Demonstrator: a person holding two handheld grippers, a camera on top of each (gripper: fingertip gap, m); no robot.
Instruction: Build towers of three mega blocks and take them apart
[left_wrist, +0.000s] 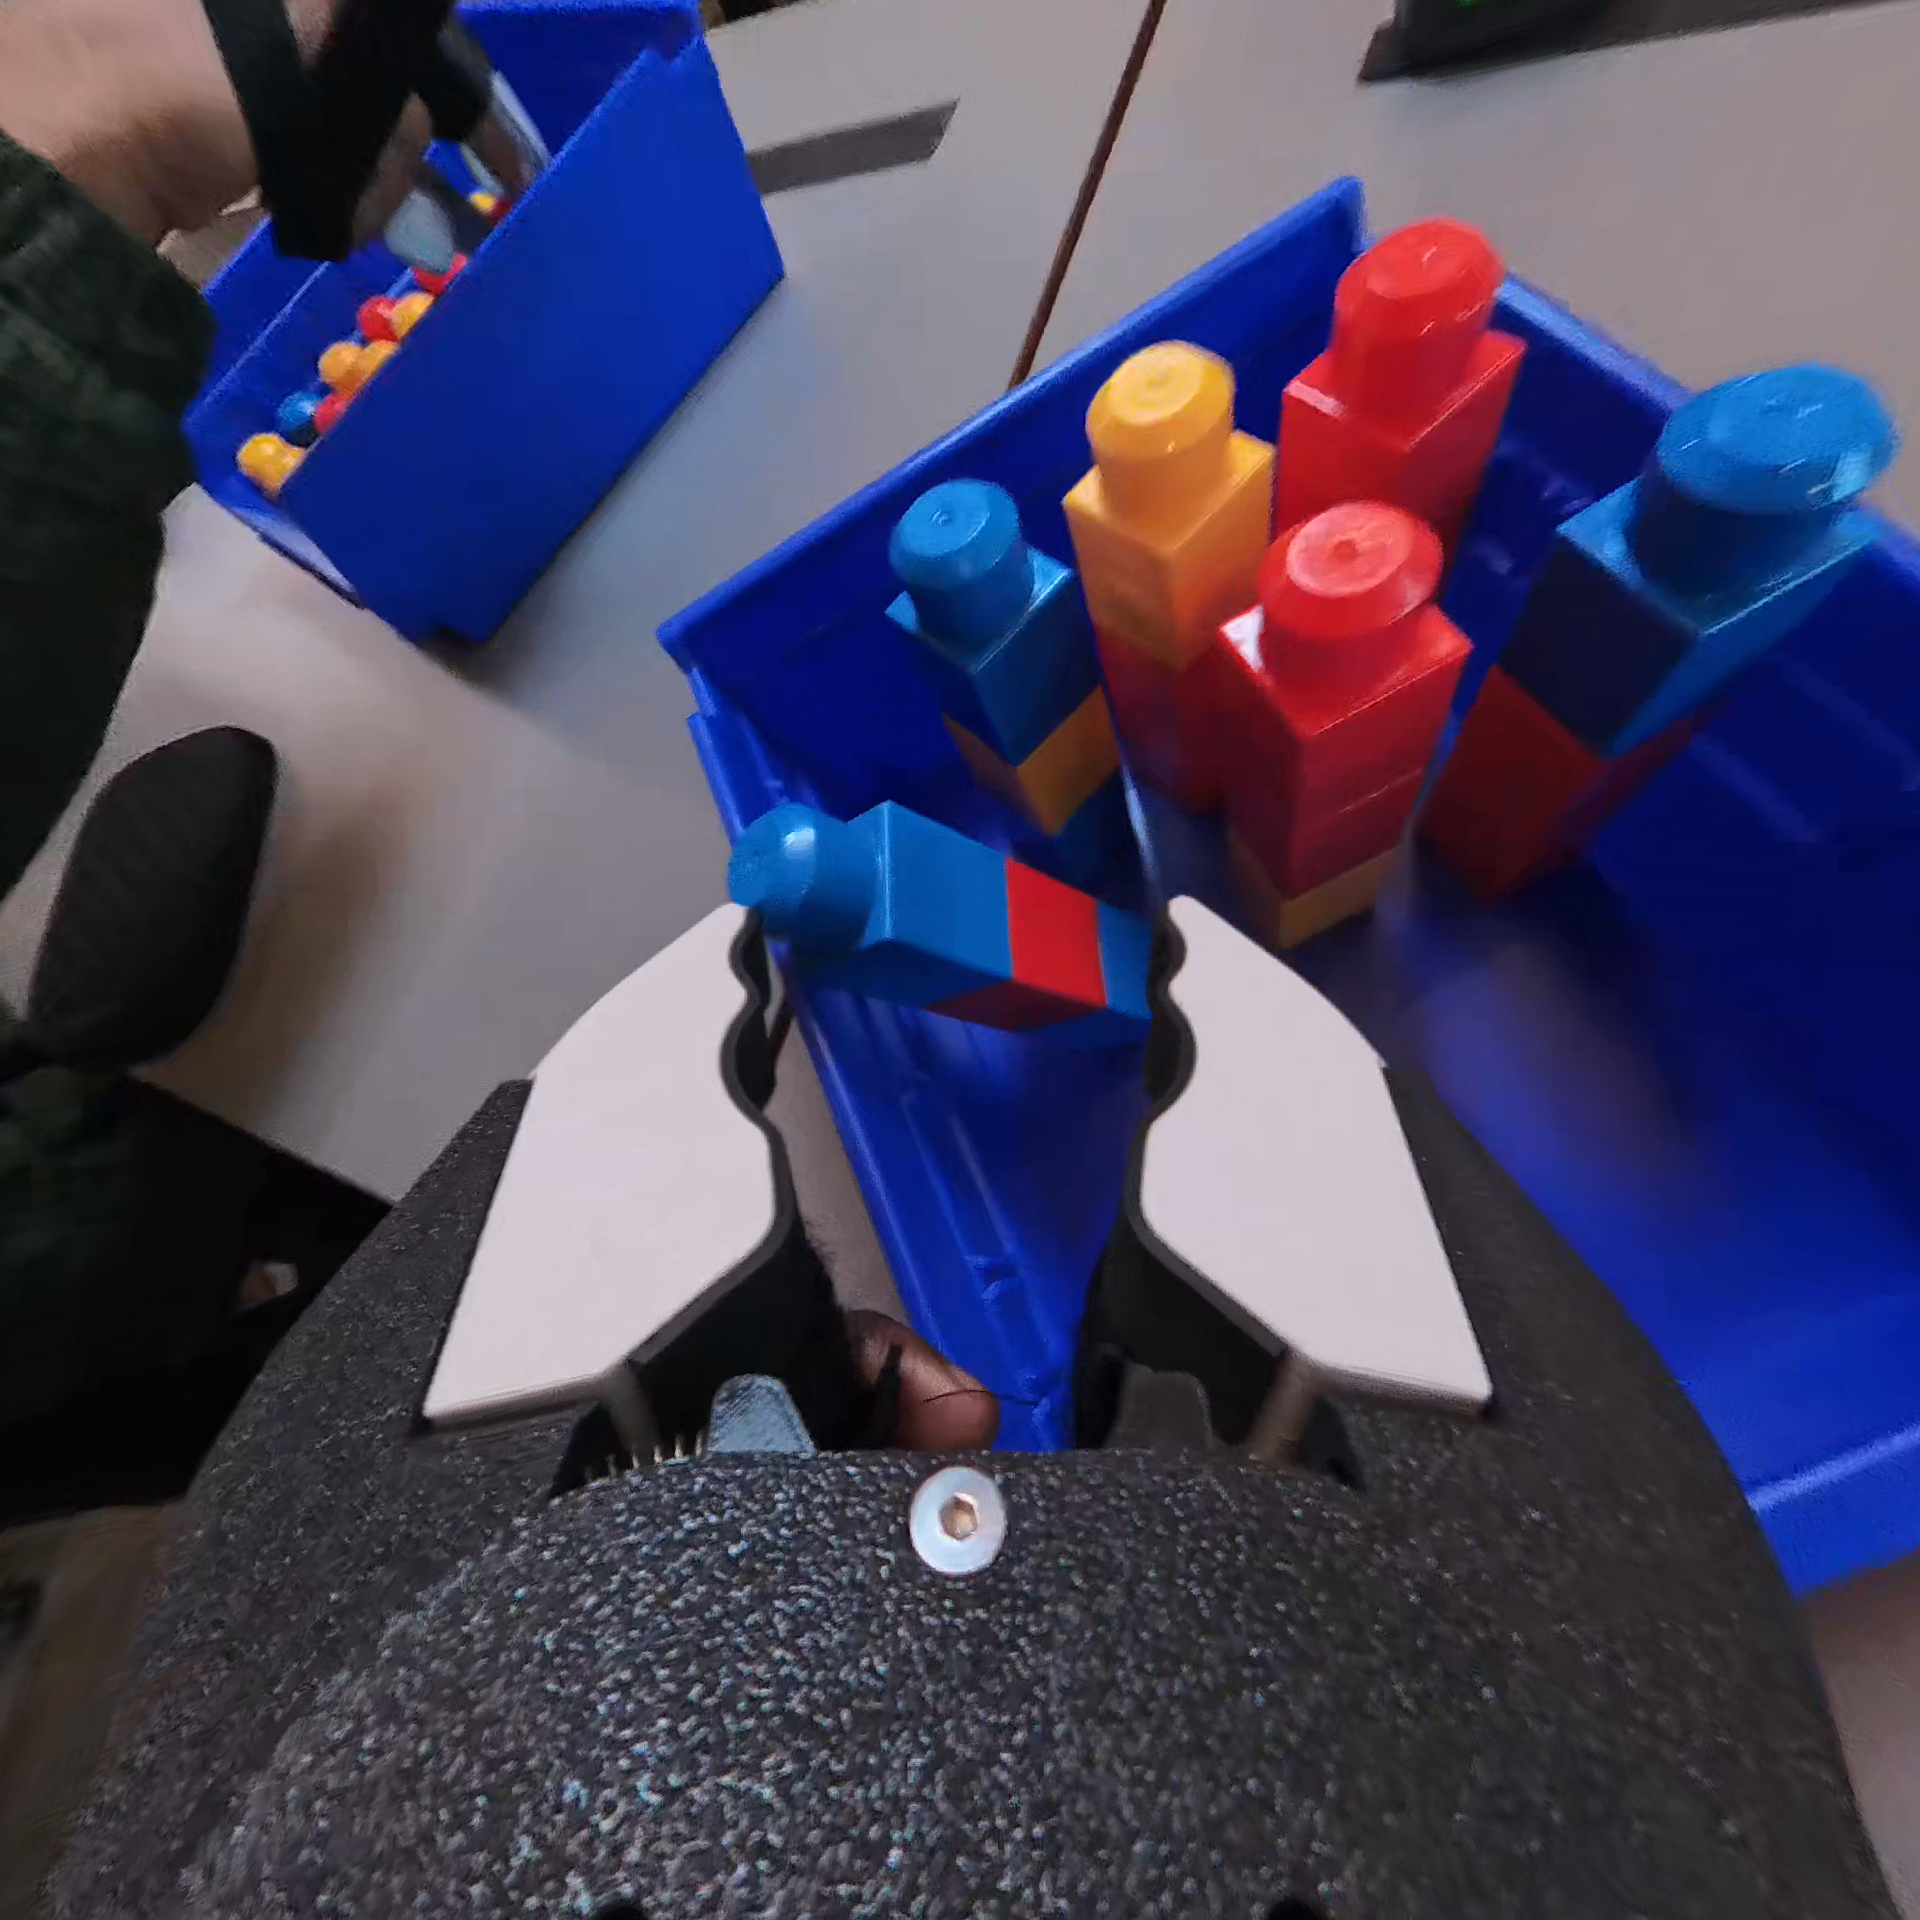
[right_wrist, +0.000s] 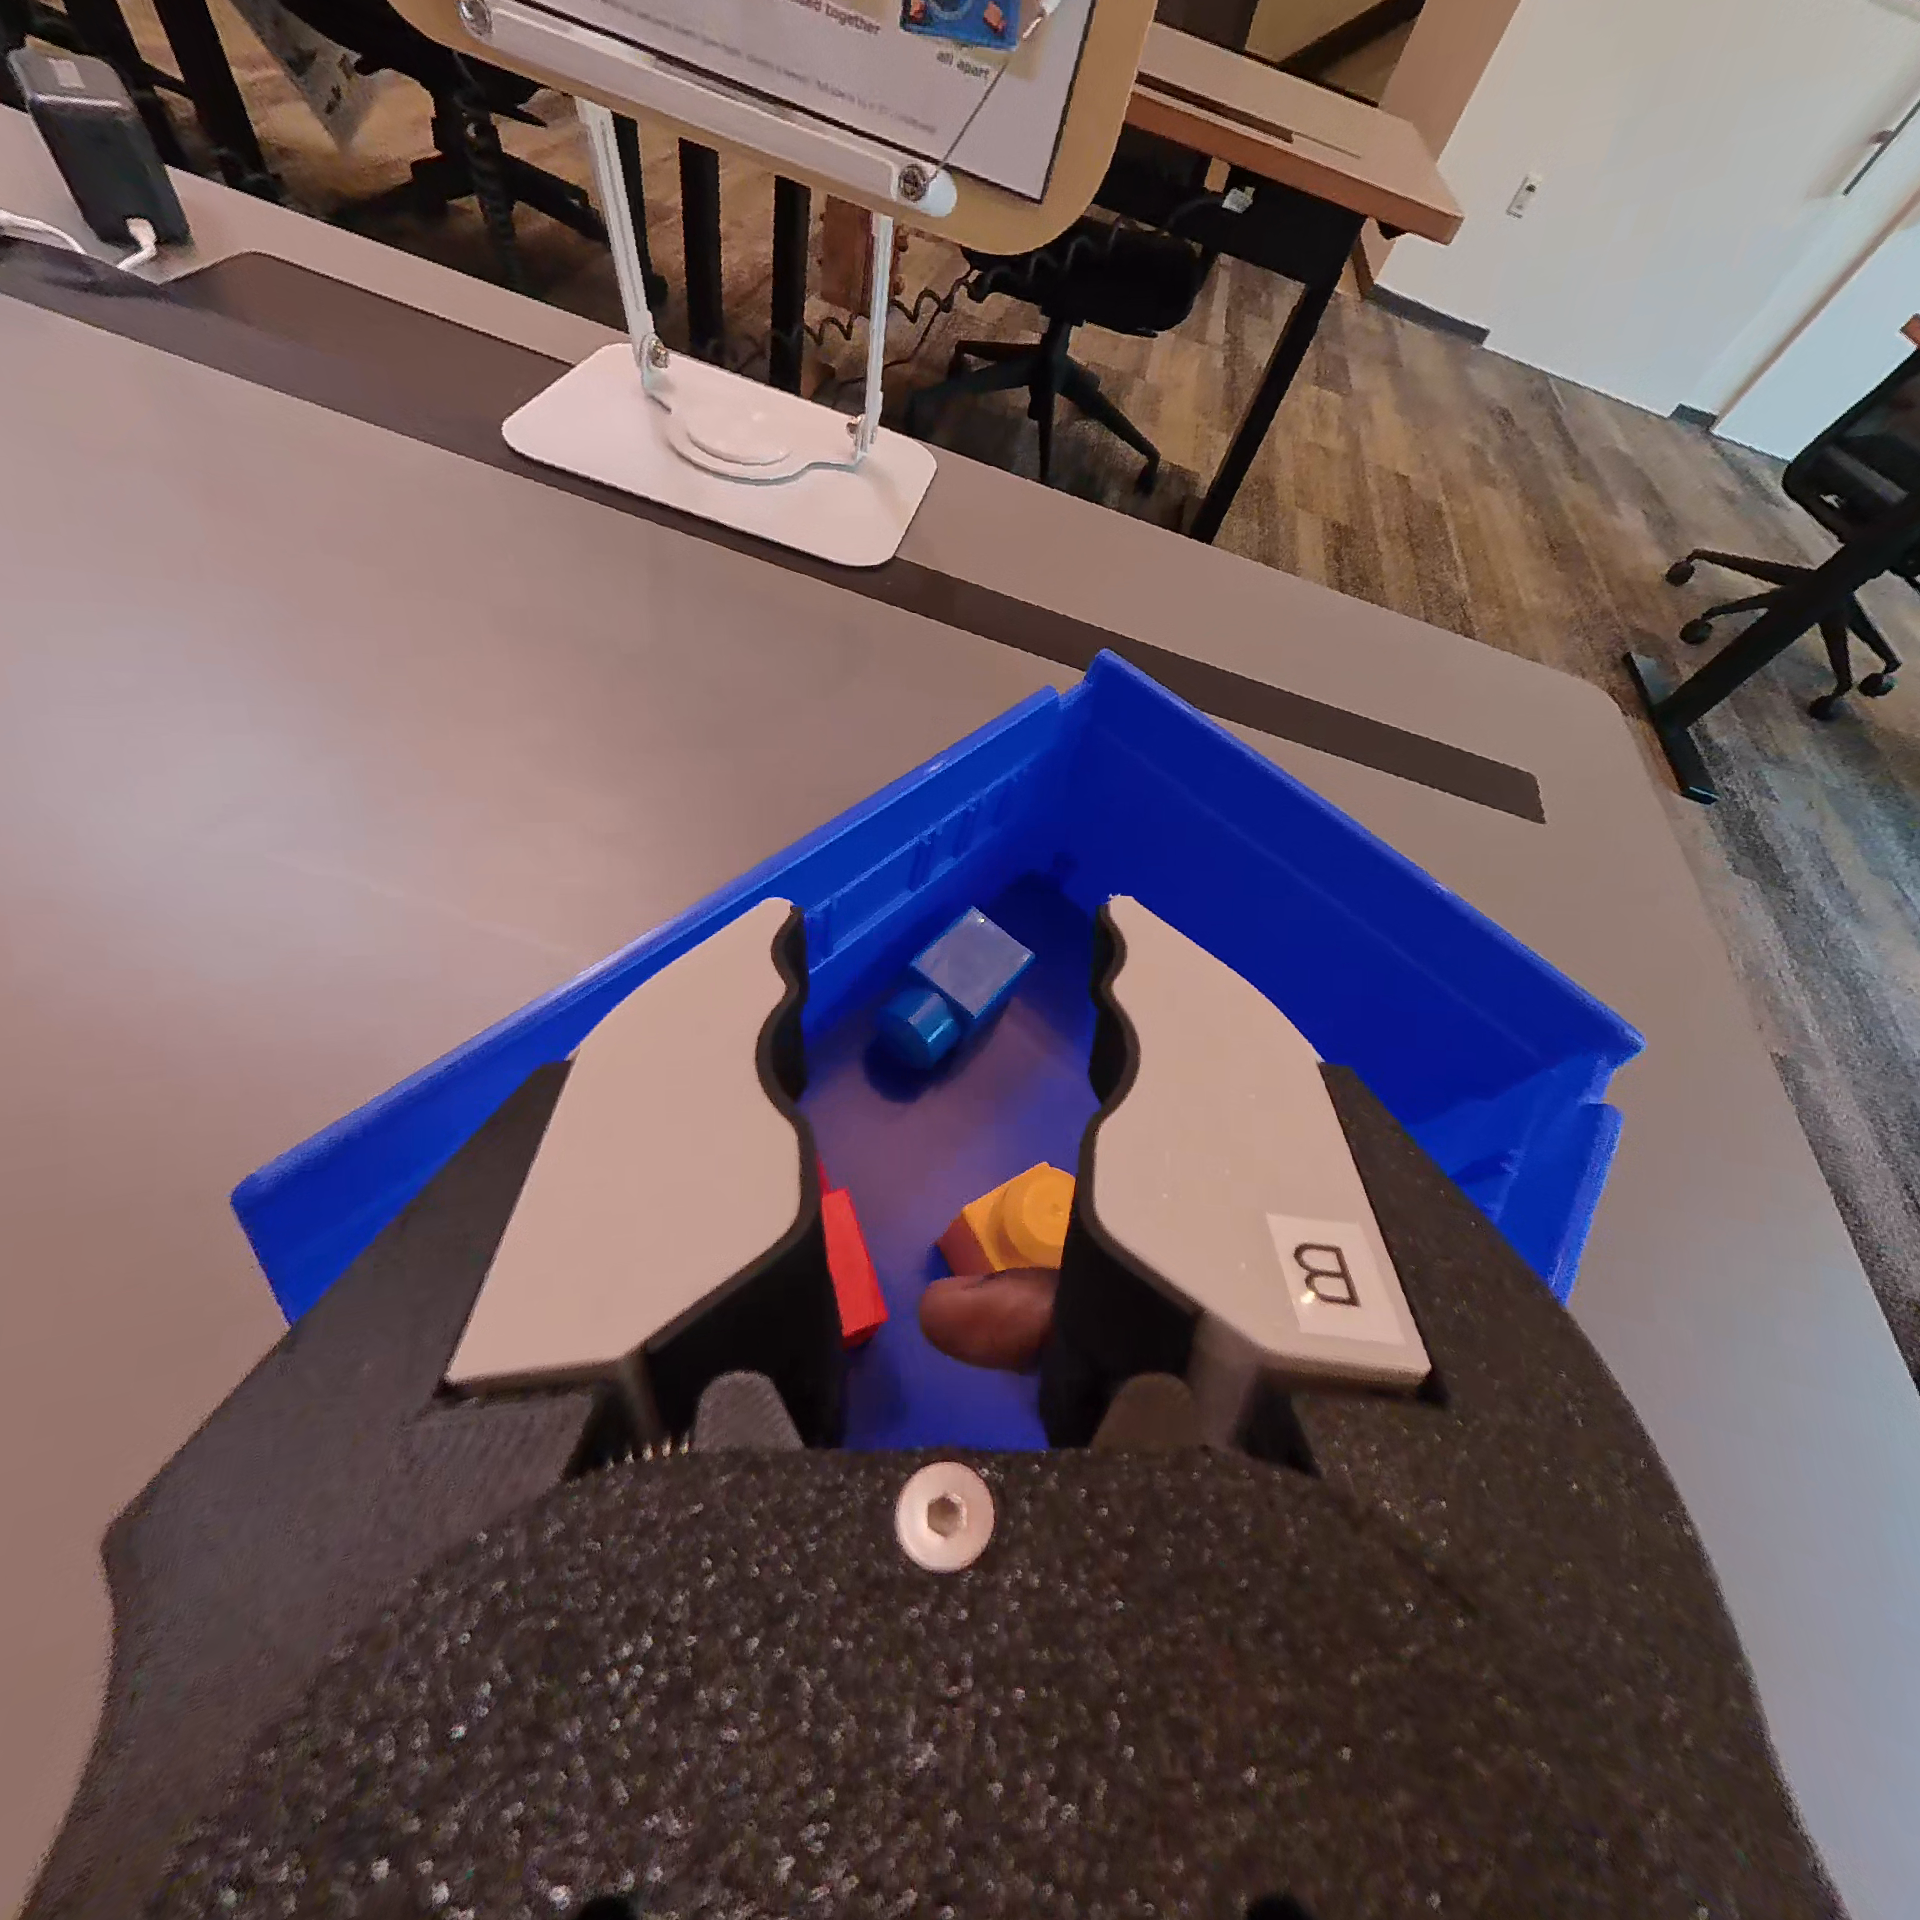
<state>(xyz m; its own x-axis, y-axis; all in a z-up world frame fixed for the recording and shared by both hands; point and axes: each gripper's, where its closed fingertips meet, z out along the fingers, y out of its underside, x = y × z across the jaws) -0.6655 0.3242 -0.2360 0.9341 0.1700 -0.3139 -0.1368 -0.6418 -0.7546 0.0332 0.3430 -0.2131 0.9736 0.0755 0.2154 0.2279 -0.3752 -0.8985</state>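
In the left wrist view my left gripper (left_wrist: 961, 925) is spread wide, straddling the near wall of a blue bin (left_wrist: 1766, 1195). A blue-red-blue tower (left_wrist: 935, 914) lies sideways across that rim between my fingertips. Its base end is at the right pad and its stud overlaps the left tip, so I see no firm pinch. Several upright towers stand in the bin, among them a red-red-orange one (left_wrist: 1340, 707) and a blue-topped one (left_wrist: 997, 644). My right gripper (right_wrist: 945, 914) is open and empty over a second blue bin (right_wrist: 1299, 914). That bin holds a loose blue block (right_wrist: 951, 997), an orange block (right_wrist: 1013, 1221) and a red block (right_wrist: 852, 1278).
The second bin (left_wrist: 499, 416) and the right gripper's black body (left_wrist: 332, 156) show at the upper left of the left wrist view. A white stand (right_wrist: 717, 447) sits at the table's back. The table edge runs along the right, with office chairs (right_wrist: 1818, 582) beyond it. A person's sleeve (left_wrist: 62, 520) is at left.
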